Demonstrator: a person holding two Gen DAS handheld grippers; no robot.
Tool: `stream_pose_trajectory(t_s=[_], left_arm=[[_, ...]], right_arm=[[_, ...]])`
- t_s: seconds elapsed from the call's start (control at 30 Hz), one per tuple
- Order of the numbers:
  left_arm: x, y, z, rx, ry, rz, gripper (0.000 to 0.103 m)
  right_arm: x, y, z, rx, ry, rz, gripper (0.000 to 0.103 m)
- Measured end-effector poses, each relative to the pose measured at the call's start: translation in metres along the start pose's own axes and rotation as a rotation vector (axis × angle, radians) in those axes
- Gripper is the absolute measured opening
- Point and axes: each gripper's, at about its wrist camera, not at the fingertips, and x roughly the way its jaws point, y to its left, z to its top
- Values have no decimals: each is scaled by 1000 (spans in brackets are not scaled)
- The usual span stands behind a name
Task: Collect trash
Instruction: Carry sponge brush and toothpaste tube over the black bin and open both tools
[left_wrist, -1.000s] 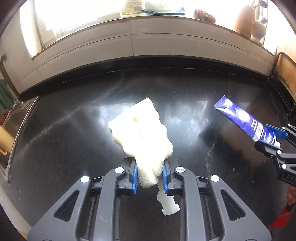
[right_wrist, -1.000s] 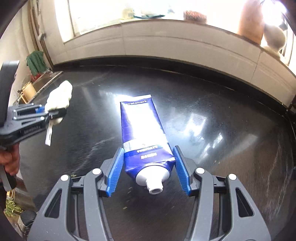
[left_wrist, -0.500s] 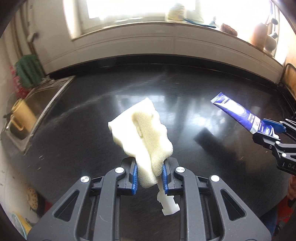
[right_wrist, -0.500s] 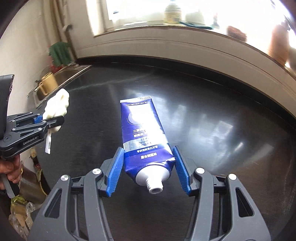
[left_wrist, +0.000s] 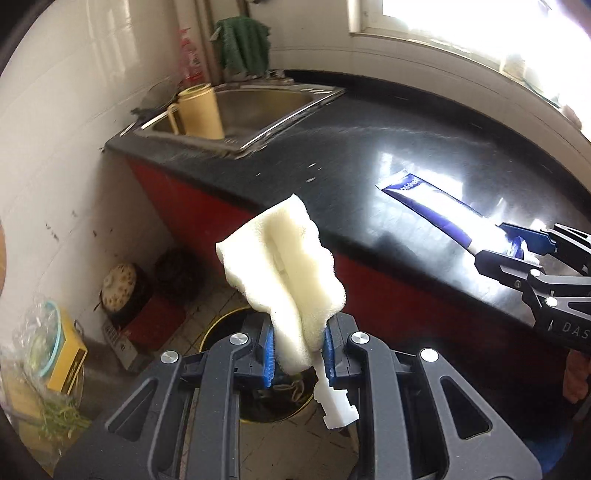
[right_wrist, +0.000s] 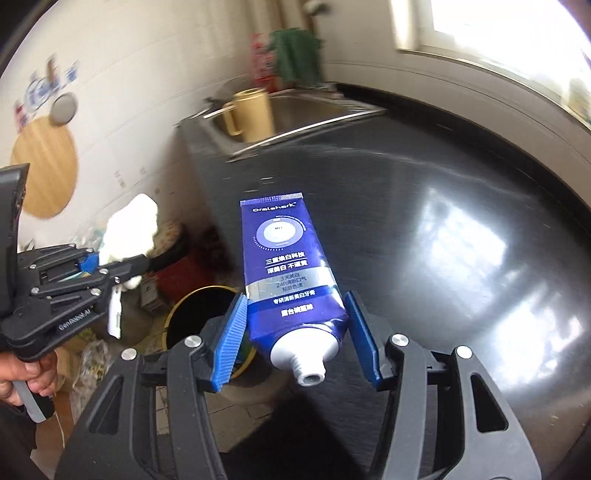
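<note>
We take the bin (left_wrist: 236, 332) on the floor as our landmark, since the drop turns on it. Our left tongs (left_wrist: 297, 354) sit almost directly above its yellow-rimmed mouth, pinched narrow on the white foam piece (left_wrist: 284, 273), whose long axis runs up and away from the bin. Our right tongs (right_wrist: 295, 343) are further off, over the edge of the black worktop (right_wrist: 443, 221) beside the bin, clamped half-wide on the shoulder of the blue toothpaste tube (right_wrist: 284, 266), open nozzle toward us. Both point steeply down. We judge the left hand nearer to release; the right must first clear the edge.
</note>
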Motion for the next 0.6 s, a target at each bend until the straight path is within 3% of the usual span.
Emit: stream_pose_trajectory(t_s=[0.17,0.3,0.6], left_arm=[[12,39,-34,-82,66,32,19],[35,53,-55,-130,123,29,19],[105,73,-89,-187,226,11,20]], right_arm=[[28,71,7,-102,35,91,54],[54,107,6,-147,77,105,54],[126,129,-16,-192,229,99,54]])
